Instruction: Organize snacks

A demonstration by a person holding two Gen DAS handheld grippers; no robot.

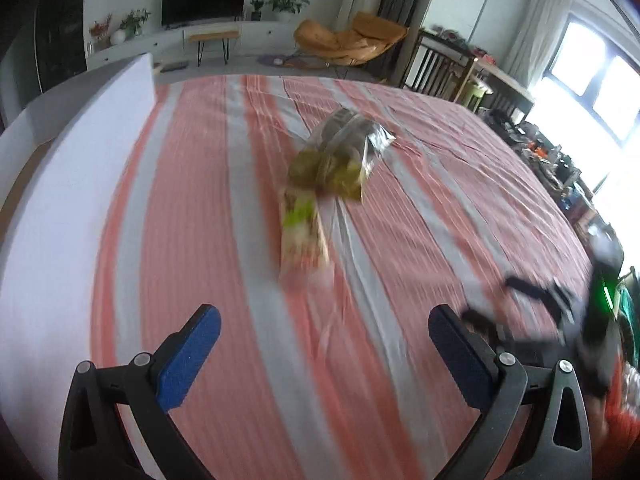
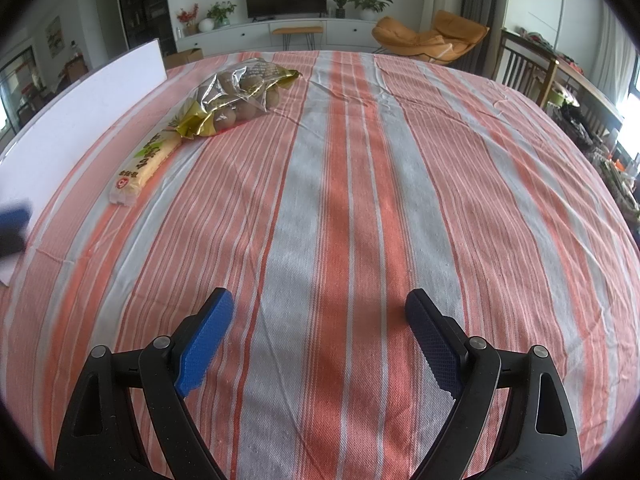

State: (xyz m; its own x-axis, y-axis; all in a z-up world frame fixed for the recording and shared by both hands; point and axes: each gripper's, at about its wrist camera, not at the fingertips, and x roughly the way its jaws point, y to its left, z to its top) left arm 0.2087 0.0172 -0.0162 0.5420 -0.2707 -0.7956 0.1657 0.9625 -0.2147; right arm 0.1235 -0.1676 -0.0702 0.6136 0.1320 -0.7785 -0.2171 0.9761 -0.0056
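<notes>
Left gripper: we see its jaws wide apart with nothing between them, hanging over the striped cloth.
Right gripper: its jaws also stand wide apart and empty, low over the same cloth.
Snacks: the long pale packet lies straight ahead of our left gripper, well apart from it; the clear bag of round brown snacks lies just behind it, and its near end seems to overlap the packet's far end. From the right gripper both lie far ahead and to the left.
White board: it stands to the left of the snacks, near them.
Step in hand: we judge it is the approach of the left gripper to the packet.
How to do it well: we should come down across the packet's narrow width, near its free end, so the bag is not dragged.
Hard to see: the left view is blurred, so the print and edges are unclear; the dark shape at its right edge we cannot identify surely.
</notes>
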